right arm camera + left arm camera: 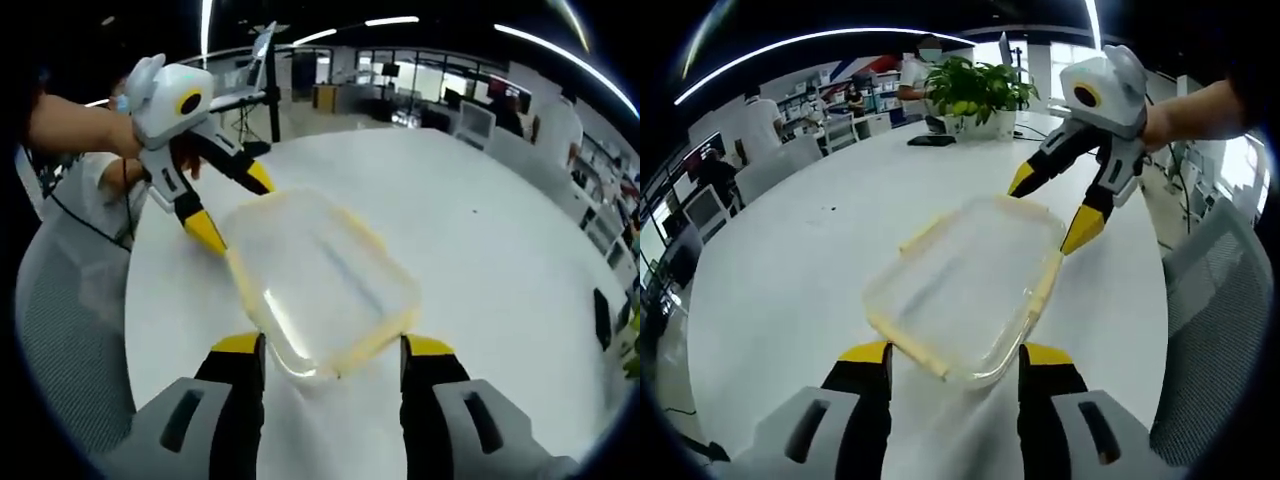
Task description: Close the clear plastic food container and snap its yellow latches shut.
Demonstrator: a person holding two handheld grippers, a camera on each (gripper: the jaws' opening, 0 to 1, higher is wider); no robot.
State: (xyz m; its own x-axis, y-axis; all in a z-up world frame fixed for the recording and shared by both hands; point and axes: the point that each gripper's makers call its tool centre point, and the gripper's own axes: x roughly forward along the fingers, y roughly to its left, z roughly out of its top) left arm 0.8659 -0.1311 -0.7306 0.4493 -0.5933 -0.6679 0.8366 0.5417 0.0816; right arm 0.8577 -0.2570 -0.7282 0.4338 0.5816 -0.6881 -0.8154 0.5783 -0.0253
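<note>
A clear plastic container with its lid on and yellow latches along its edges lies on the round white table. My left gripper is open, and its yellow-tipped jaws straddle the container's near corner. At the opposite end, the right gripper is also open, with its tips at the far corner. In the right gripper view the container lies between my right gripper's open jaws, and the left gripper stands open at the far end. Whether the latches are snapped down is not clear.
A potted plant and a dark flat object stand at the table's far side. A grey mesh chair stands beside the table edge. A dark object lies near the table's other edge. People and desks fill the office behind.
</note>
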